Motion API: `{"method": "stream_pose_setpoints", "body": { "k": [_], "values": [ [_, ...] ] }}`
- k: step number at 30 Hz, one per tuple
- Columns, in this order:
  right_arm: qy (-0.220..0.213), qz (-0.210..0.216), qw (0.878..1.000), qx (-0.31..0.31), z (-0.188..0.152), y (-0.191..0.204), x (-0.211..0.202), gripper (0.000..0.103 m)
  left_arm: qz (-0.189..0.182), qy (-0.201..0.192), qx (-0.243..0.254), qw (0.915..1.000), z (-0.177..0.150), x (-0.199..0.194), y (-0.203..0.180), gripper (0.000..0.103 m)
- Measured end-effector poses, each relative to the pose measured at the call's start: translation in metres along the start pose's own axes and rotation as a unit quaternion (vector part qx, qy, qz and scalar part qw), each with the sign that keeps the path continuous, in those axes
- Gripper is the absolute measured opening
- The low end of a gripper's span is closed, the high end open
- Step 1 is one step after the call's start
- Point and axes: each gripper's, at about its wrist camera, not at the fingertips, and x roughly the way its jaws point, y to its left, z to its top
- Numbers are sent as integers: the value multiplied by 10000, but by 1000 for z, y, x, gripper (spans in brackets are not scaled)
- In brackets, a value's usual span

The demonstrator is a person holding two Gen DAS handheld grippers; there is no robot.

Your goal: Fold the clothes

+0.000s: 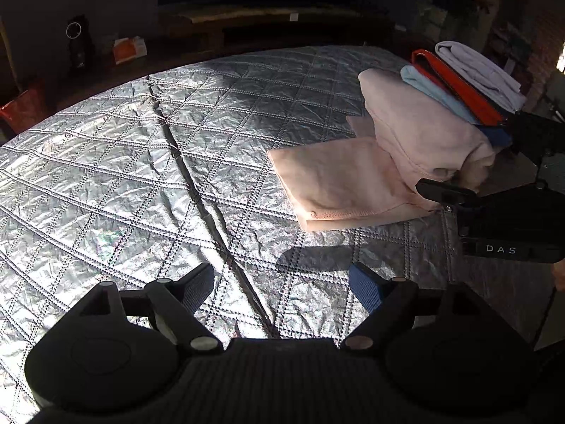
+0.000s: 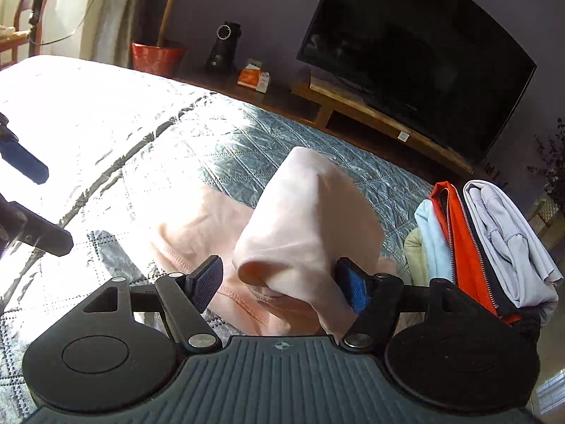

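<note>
The pink garment (image 1: 356, 183) is a soft, pale peach knit with a stitched hem showing along its near edge. One part lies flat and neatly doubled on the silvery quilted bedspread (image 1: 141, 162); the other part rises in a loose, rounded hump just beside the flat part, on the side of a stack of folded clothes (image 1: 469, 81). That stack leans at the bed's far right: light blue, bright orange with a zip, and pale lilac-grey on top.

The right gripper (image 2: 279, 282) has its fingers (image 2: 208, 279) spread apart, and the humped fold of pink cloth sits between them. The cloth brushes against the blue pad on one side, while a clear gap shows at the other pad, so nothing is pinched. From the left wrist view, one black finger of that gripper lies right at the fold's lower edge.

The left gripper (image 1: 282, 282) hangs over bare bedspread, well apart from the garment, its fingers (image 1: 367, 286) wide and holding nothing. A dark seam in the quilt runs between them.
</note>
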Motion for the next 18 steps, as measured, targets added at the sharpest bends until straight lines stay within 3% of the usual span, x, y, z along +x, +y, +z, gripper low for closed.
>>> {"method": "stream_pose_setpoints", "body": {
  "k": [1,3,4,5,11,15,18],
  "values": [
    [3,-101,9999,11,-2,-3,5,71,12,3,20,10000,0,0,0,81],
    [66,-279,9996,31,-5,-9,15,55,35,11,54,10000,-1,0,-1,81],
    [58,-282,9994,166,-5,-16,16,35,41,16,62,10000,-1,1,-1,81],
    [0,-252,9990,367,-3,-25,15,26,38,10,61,10000,-1,0,-1,81],
    [-428,215,9928,1102,42,-70,-12,20,127,-101,-57,9999,0,-7,10,81],
    [-837,1065,9788,1534,93,-67,-39,20,422,-252,-493,9976,3,-20,37,81],
    [-1167,1793,9587,1873,131,-52,-63,20,705,-361,-919,9926,3,-31,62,81]
  ]
}}
